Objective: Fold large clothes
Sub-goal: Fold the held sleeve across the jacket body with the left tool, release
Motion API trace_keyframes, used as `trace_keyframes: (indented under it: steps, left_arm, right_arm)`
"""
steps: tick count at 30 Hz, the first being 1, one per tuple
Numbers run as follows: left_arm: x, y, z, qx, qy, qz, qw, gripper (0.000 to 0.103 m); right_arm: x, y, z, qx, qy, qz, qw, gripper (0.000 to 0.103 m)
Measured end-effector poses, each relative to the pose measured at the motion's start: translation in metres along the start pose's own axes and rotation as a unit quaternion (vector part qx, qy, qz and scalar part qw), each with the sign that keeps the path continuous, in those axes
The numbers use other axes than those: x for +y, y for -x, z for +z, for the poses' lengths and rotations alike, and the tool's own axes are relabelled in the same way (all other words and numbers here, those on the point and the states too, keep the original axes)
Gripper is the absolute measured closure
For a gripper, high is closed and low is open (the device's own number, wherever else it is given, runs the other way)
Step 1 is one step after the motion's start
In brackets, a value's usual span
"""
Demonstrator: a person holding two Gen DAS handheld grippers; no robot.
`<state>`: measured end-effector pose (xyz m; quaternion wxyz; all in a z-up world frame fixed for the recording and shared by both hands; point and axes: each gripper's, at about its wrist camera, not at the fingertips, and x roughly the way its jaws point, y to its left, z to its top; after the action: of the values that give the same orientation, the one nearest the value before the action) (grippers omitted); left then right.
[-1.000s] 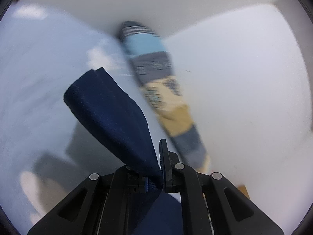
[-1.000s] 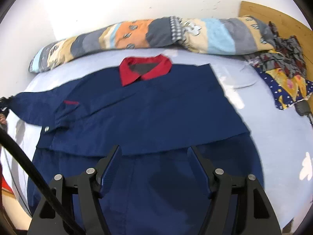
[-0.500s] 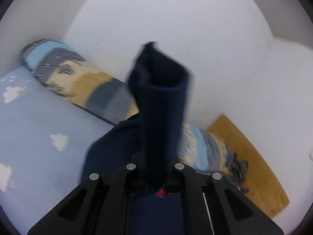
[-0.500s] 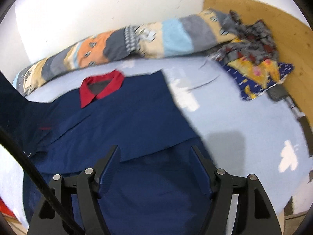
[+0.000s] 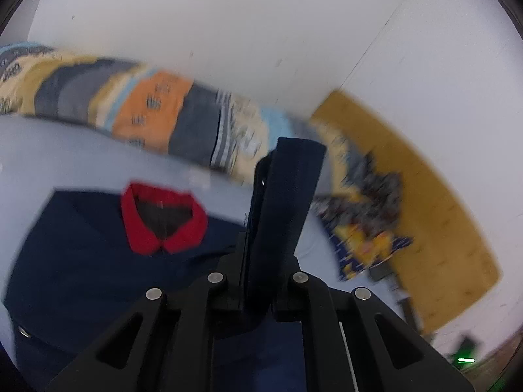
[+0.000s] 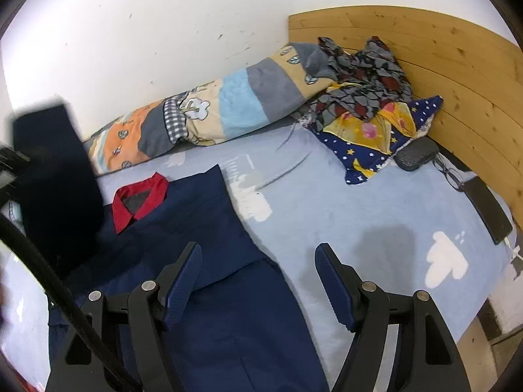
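I have a big dark blue shirt (image 6: 202,228) lying flat on the bed (image 6: 343,215), and I think the folding is about partway done. The side of the shirt away from the wall-side pillow looks already folded in, because that edge runs straight down from the red collar (image 6: 140,199). The bottom part is not folded up yet, so that is left to do. My left hand-held gripper (image 5: 258,245) is clenched on the sleeve (image 5: 281,209), and the sleeve sticks up in the air above the shirt, a bit to the side of the red collar. I judge the next job is to lay that sleeve down across the shirt's middle. My right hand-held gripper (image 6: 258,281) is released, with its blue pads wide apart and nothing between them, and it hangs over the shirt's lower edge, below the collar. Past the collar, a long striped pillow (image 6: 222,114) lies along the white wall. Farther from the collar, by the wooden headboard (image 6: 441,65), there is a heap of bright cloth (image 6: 369,98), a dark case (image 6: 415,155), glasses (image 6: 451,171) and a flat black thing (image 6: 487,209) I cannot name. None of these touch the shirt, so they should not get in my way. A black cable (image 6: 49,277) crosses the shirt's corner near my right hand-held gripper, and it could snag.
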<state>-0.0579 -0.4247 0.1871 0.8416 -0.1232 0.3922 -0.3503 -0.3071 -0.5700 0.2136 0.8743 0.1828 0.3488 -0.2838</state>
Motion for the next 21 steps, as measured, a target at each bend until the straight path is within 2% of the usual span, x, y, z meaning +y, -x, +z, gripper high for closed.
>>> trace_keyframes:
  steps: [5,7,8,9,10,11,12,15,18,20,21]
  left_arm:
    - [-0.018,-0.103,-0.067,0.069,-0.016,0.049,0.9963,0.095]
    - [-0.032,-0.129,-0.101,0.099,-0.037,0.062,0.9924,0.090]
    - [-0.037,-0.141,-0.113,0.108,-0.049,0.069,0.9905,0.078]
    - [-0.042,-0.147,-0.121,0.117,-0.057,0.071,0.9889,0.051]
    - [-0.050,-0.154,-0.135,0.133,-0.066,0.066,0.9867,0.035]
    - [-0.053,-0.155,-0.144,0.145,-0.072,0.057,0.9852,0.011]
    - [-0.057,-0.160,-0.152,0.158,-0.078,0.047,0.9832,0.007]
    - [-0.069,-0.151,-0.164,0.181,-0.122,0.033,0.9754,0.007]
    - [-0.062,-0.119,-0.150,0.151,-0.128,0.024,0.9799,0.007]
    - [-0.043,-0.092,-0.137,0.129,-0.127,0.034,0.9829,0.007]
    - [-0.024,-0.076,-0.130,0.113,-0.131,0.053,0.9835,0.006]
  right_arm:
    - [-0.007,0.005,0.001,-0.005,-0.007,-0.002,1.000,0.027]
    - [-0.006,0.006,0.002,-0.009,-0.001,-0.007,1.000,0.027]
    - [-0.005,0.006,0.002,-0.010,0.003,-0.010,1.000,0.027]
    - [-0.005,0.004,0.003,-0.010,0.007,-0.011,1.000,0.027]
    - [-0.005,0.004,0.003,-0.011,0.009,-0.012,1.000,0.027]
    - [-0.005,0.003,0.003,-0.011,0.009,-0.014,1.000,0.027]
    - [-0.006,0.002,0.003,-0.010,0.009,-0.015,1.000,0.027]
    - [-0.008,0.000,0.005,-0.009,0.004,-0.016,1.000,0.027]
    - [-0.008,-0.003,0.005,-0.010,0.002,-0.020,1.000,0.026]
    - [-0.007,-0.007,0.004,-0.005,0.001,-0.019,1.000,0.026]
    - [-0.006,-0.009,0.004,-0.001,-0.001,-0.016,1.000,0.026]
